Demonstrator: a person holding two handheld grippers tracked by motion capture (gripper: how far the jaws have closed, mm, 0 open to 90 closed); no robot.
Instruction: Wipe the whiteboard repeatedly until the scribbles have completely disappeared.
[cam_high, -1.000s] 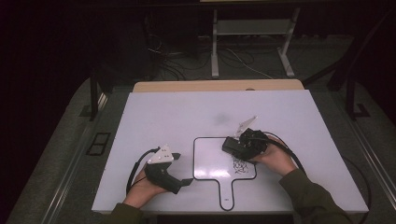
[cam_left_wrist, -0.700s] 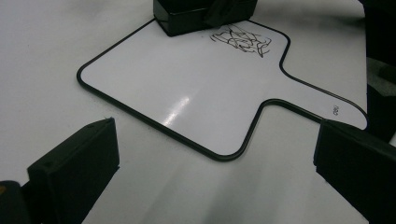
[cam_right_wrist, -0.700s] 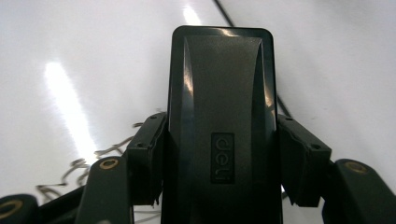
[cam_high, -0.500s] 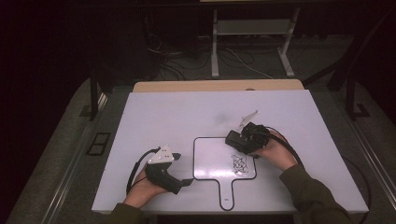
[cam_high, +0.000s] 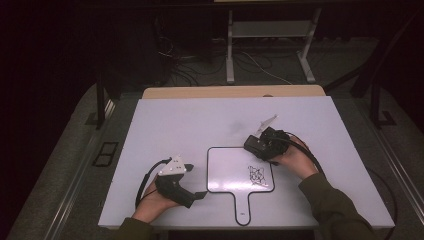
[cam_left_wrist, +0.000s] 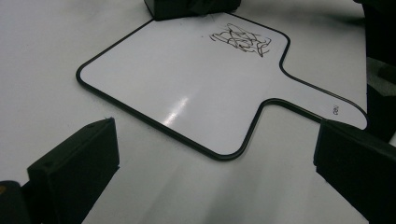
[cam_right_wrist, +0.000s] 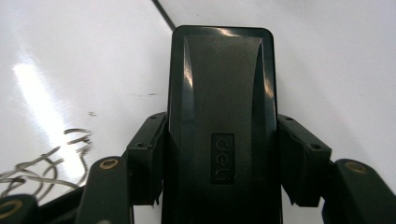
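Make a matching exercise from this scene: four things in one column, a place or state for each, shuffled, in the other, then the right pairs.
Things:
1. Eraser
2. Scribble
3. Left gripper
4. Whiteboard

Places or states:
A. Open, jaws wide apart, just off the board's left edge
B. Lying flat on the white table, handle toward the person
C. Clamped between the right gripper's jaws
D. Drawn on the board's right part, near the eraser

Pairs: 1-C, 2-D, 3-A, 4-B
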